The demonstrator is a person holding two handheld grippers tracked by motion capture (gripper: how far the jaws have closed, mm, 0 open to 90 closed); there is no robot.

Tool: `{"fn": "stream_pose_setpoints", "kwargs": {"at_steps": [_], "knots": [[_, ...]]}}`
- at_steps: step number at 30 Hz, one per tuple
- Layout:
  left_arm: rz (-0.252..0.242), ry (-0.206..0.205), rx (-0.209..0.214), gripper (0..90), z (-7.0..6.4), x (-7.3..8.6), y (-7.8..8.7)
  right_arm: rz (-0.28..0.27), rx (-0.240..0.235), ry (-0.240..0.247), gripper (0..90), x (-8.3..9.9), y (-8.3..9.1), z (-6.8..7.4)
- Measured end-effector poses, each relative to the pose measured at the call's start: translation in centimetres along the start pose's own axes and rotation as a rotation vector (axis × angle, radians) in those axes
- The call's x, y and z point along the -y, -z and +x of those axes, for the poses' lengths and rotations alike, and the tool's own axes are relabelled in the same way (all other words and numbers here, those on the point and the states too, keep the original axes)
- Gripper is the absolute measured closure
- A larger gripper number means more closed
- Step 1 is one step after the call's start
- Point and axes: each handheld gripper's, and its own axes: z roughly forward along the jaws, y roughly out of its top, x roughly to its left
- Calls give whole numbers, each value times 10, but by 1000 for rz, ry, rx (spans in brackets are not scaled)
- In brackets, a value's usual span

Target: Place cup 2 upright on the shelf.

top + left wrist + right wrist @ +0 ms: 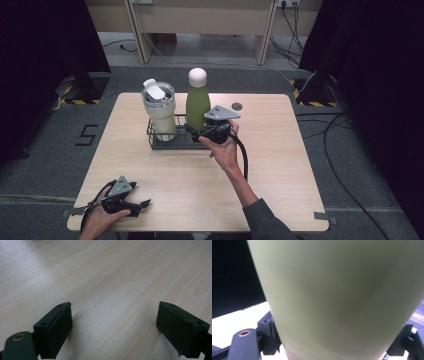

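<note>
- Green bottle (197, 102), white cap: we log it upright in the dark wire rack (165, 144) at mid-table, just beside the cream tumbler (159, 111).
- Right gripper (192, 133): we find its jaws clamped on the bottle's lower body.
- Left gripper (142, 205): we record it released, jaws spread wide over bare table (280, 165) at the near left corner.

A light wooden table (280, 165) carries a dark wire basket (167, 142) and a small dark disc (237, 106).
</note>
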Motion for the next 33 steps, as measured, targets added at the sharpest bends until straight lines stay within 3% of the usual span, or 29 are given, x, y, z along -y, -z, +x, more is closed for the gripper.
{"fn": "stream_pose_setpoints", "kwargs": {"at_steps": [22, 29, 33], "knots": [[1, -1, 0, 129, 0, 0, 0, 3, 46, -11, 210, -12, -40, -20], [1, -1, 0, 128, 0, 0, 0, 13, 78, -4, 210, -8, -50, -27], [2, -2, 1, 129, 0, 0, 0, 23, 96, -28, 210, 0, -57, -34]]}}
